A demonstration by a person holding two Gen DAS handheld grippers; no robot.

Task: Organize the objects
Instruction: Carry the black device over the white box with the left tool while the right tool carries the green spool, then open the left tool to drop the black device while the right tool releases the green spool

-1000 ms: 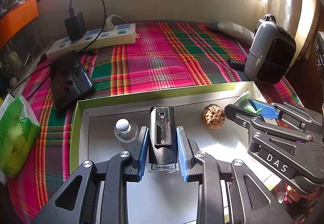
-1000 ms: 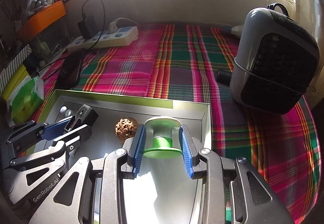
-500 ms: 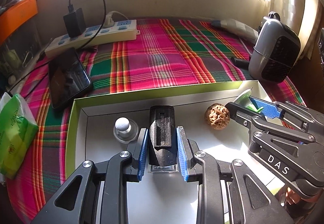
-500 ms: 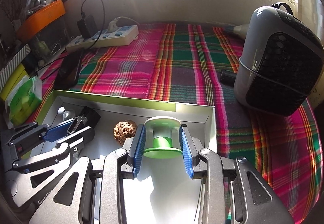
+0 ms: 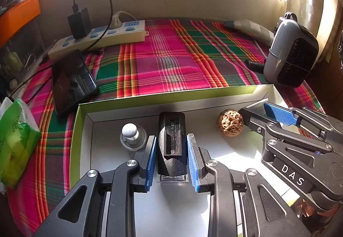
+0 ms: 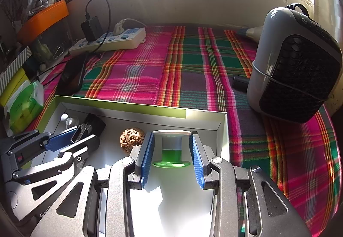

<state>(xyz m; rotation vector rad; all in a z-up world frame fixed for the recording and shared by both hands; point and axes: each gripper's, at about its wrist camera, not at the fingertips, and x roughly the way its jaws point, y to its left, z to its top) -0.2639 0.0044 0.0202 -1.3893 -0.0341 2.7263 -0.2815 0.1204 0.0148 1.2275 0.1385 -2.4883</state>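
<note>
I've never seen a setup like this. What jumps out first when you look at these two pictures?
Two black hand-held grippers with blue pads reach into a shallow white box with a green rim. The left gripper clamps a black block-shaped gadget, the right gripper a green and white spool, with a walnut lying between them. Everything sits on a loud pink and green plaid cloth, with a grey fan heater at its right edge.

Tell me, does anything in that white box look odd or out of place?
One thing does: a walnut lies loose on the white box floor between the black gadget in the left tongs and the green-and-white spool in the right tongs. It is the only food among gadgets. Nothing looks spilled or broken.
</note>
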